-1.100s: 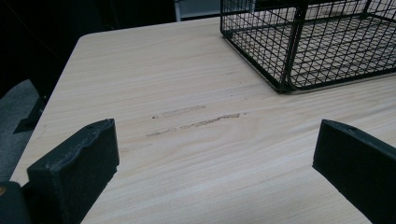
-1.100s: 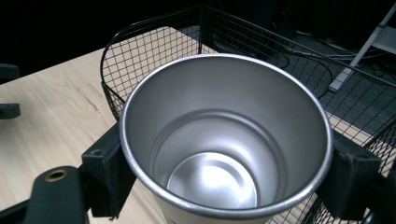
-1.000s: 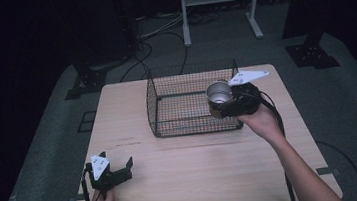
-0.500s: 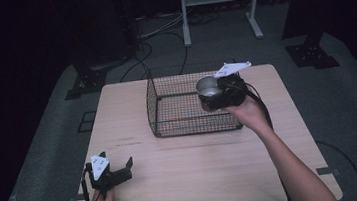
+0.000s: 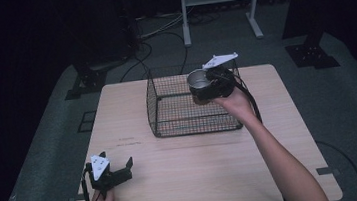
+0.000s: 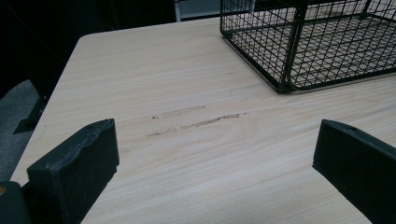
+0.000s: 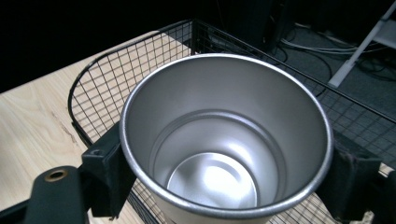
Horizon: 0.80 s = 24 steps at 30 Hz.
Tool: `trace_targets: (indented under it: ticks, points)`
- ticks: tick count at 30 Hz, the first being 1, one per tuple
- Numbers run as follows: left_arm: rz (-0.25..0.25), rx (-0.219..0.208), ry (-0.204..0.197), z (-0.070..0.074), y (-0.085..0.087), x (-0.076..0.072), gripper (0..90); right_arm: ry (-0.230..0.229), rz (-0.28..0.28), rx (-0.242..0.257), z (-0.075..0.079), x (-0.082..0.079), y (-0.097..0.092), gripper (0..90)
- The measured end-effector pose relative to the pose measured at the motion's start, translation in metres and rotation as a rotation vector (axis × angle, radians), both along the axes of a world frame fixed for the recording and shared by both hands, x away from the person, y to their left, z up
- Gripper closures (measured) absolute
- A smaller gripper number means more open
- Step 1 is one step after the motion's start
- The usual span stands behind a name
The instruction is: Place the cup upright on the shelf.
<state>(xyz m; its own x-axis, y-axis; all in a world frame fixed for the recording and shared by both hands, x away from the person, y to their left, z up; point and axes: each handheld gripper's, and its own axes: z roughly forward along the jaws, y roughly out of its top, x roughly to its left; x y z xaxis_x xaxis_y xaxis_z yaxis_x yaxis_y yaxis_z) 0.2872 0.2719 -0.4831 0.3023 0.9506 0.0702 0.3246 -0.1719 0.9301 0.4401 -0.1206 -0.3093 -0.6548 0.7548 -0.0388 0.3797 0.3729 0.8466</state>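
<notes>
A shiny metal cup [image 5: 197, 80], empty and upright, hangs above the right half of the black wire basket [image 5: 189, 128]. My right gripper [image 5: 202, 92] is shut on it, one jaw on each side of its wall. In the right gripper view the cup [image 7: 224, 140] stands between the jaws of my right gripper [image 7: 229, 179], with the basket [image 7: 107, 79] below and behind. My left gripper [image 5: 122, 169] rests open on the table [image 5: 200, 178] near the front left corner. In the left gripper view the left gripper [image 6: 215, 154] has bare wood between its jaws.
The basket [image 6: 299, 46] stands at the back middle of the wooden table [image 6: 163, 84] and has nothing in it. Scuff marks [image 6: 196, 119] show on the wood ahead of the left gripper. Dark floor, cables and a metal stand [image 5: 219, 5] lie beyond the table.
My right gripper has carried the cup leftwards and farther back, from the basket's right edge to above its inside. The left gripper has stayed still.
</notes>
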Motion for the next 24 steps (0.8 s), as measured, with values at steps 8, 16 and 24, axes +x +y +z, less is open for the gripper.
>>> trace_targets:
  ticks: [8, 16, 24]
  points:
    - [0.000, -0.006, 0.001, 0.000, 0.000, 0.000, 0.0, 0.016, -0.018, -0.027, 0.000, 0.017, 0.007, 17.8]
    - [-0.001, -0.006, 0.003, 0.000, 0.000, 0.000, 0.0, 0.025, -0.032, -0.030, 0.002, 0.033, 0.018, 17.8]
    - [-0.002, -0.005, 0.004, 0.000, 0.001, 0.000, 0.0, 0.049, -0.032, -0.038, -0.006, 0.043, 0.027, 17.8]
